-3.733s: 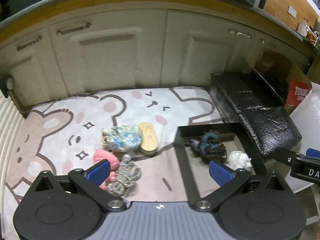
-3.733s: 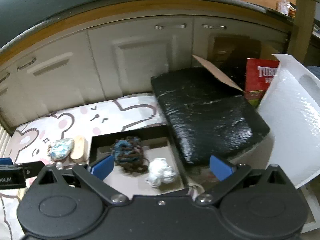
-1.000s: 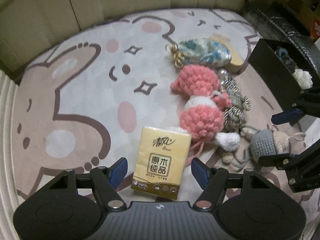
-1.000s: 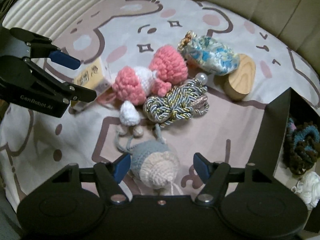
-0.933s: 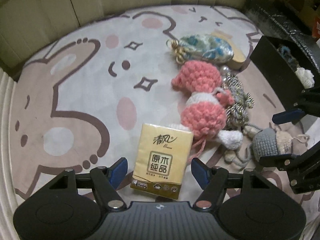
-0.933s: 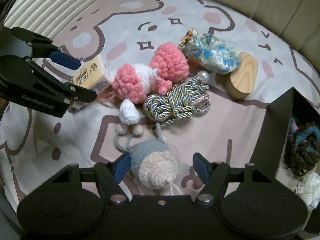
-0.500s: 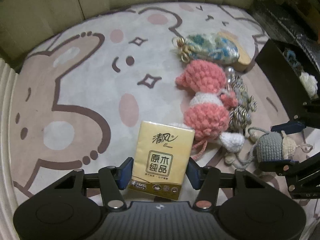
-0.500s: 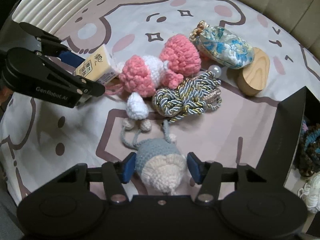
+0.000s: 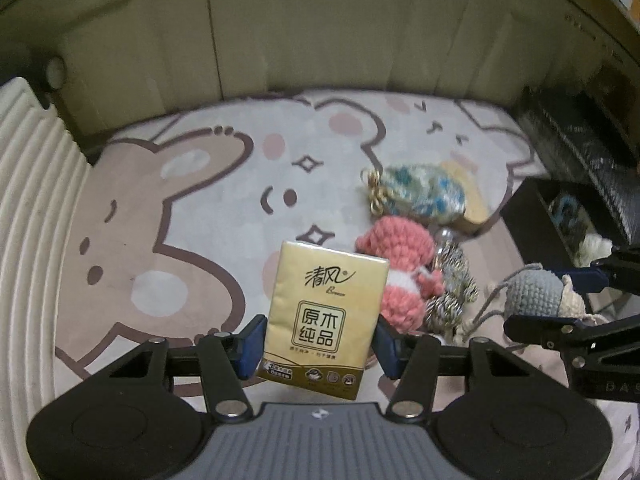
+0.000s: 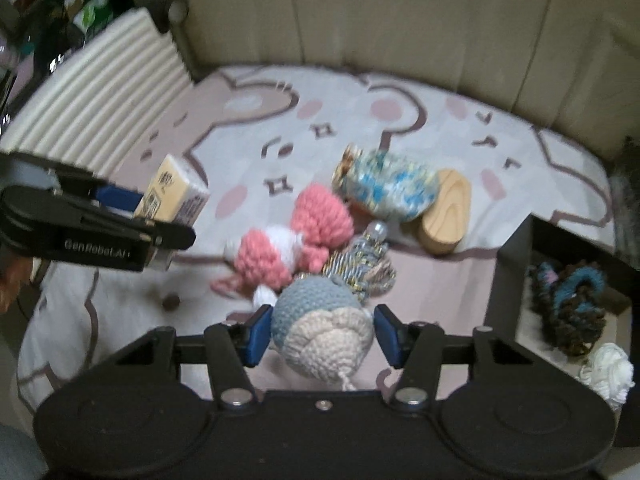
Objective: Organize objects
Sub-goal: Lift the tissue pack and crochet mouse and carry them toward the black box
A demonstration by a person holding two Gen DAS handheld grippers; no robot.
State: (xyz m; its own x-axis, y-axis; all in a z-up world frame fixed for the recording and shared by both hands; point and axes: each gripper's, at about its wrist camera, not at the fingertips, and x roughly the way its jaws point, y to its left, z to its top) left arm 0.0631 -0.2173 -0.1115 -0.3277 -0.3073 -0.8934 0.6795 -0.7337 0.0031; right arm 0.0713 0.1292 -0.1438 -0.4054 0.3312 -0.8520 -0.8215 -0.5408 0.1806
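My left gripper (image 9: 320, 347) is shut on a yellow tissue pack (image 9: 326, 314), which hangs clear of the cartoon rug (image 9: 192, 208). My right gripper (image 10: 322, 336) is shut on a grey-and-cream crochet toy (image 10: 320, 328), also lifted; the same toy (image 9: 538, 294) shows at the right of the left wrist view. Left on the rug are a pink crochet toy (image 10: 296, 236), a coiled silver-gold cord (image 10: 360, 264), a blue floral pouch (image 10: 386, 186) and a wooden oval (image 10: 444, 212). The tissue pack (image 10: 172, 196) is seen between the left gripper's fingers in the right wrist view.
A black tray (image 10: 516, 264) at the right holds a dark yarn scrunchie (image 10: 572, 300) and a white yarn ball (image 10: 610, 370). Cabinet doors (image 9: 320, 32) stand behind the rug. A ribbed white mat (image 9: 36, 200) borders the left. A black slab (image 9: 580, 136) lies at far right.
Both grippers closed, the left on the tissue pack and the right on the grey crochet toy, then both rose and lifted their objects off the rug.
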